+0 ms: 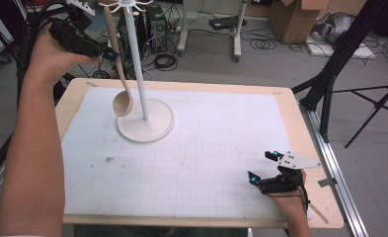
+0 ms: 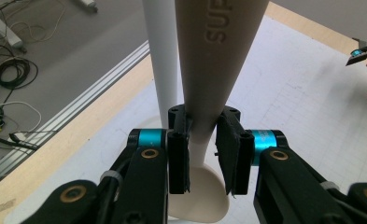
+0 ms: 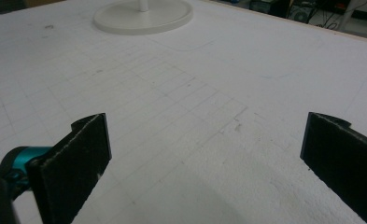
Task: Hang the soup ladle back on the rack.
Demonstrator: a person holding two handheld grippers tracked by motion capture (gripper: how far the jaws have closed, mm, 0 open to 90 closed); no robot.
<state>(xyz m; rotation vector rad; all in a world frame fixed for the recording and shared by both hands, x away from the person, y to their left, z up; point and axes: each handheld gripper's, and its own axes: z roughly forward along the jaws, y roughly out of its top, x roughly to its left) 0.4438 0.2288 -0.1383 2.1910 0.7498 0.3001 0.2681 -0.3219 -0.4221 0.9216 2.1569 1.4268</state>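
A beige long-handled spoon (image 1: 113,44) hangs almost upright beside the pole of a white hook stand (image 1: 138,69), bowl end down just above the stand's round base (image 1: 152,126). Its top reaches the hooks; whether it rests on one I cannot tell. My left gripper (image 1: 110,53) is raised at the back left and shut on the spoon's handle. In the left gripper view the pads (image 2: 179,154) pinch the narrow neck of the spoon (image 2: 218,51), with the pole (image 2: 160,56) just behind. My right gripper (image 1: 263,168) stands open low over the front right of the mat, nothing between its jaws (image 3: 204,154).
A white grid mat (image 1: 196,163) covers the wooden table (image 1: 307,128). The stand's base (image 3: 144,16) lies far ahead in the right gripper view. Cables, black tripod legs (image 1: 329,84) and cardboard boxes (image 1: 295,19) are on the floor beyond the table.
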